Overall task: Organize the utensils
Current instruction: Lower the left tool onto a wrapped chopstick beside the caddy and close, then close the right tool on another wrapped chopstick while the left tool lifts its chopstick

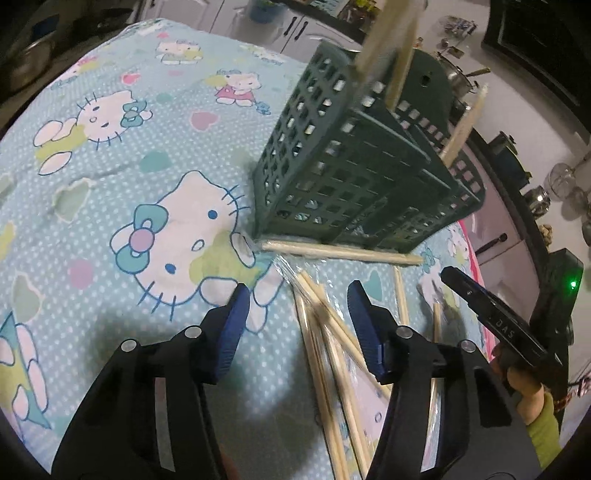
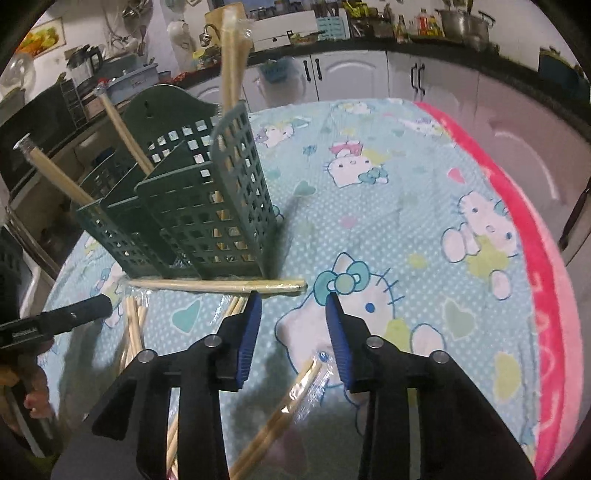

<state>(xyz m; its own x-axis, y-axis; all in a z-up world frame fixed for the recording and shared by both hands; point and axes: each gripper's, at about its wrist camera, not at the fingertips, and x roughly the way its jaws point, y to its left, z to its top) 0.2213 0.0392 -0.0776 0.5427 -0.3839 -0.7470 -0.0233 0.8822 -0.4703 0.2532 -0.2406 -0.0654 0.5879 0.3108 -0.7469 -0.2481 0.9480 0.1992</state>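
Note:
A dark green perforated utensil holder (image 1: 354, 173) (image 2: 192, 206) stands on the cartoon-cat tablecloth (image 1: 110, 155), with wrapped wooden chopsticks (image 2: 232, 74) sticking up out of its compartments. One wrapped chopstick pack (image 1: 343, 253) (image 2: 218, 285) lies flat against the holder's base. Several more packs (image 1: 332, 350) lie loose in front of it. My left gripper (image 1: 299, 290) hovers open over that loose pile, its pads touching nothing. My right gripper (image 2: 292, 296) is open just short of the flat pack's end, with another pack (image 2: 295, 387) on the cloth below its fingers.
A pink blanket edge (image 2: 535, 258) runs along the table's right side. White cabinets (image 2: 354, 74) and a cluttered dark counter with pots (image 2: 461, 18) ring the table. A finger of the right gripper (image 1: 480, 306) shows in the left wrist view.

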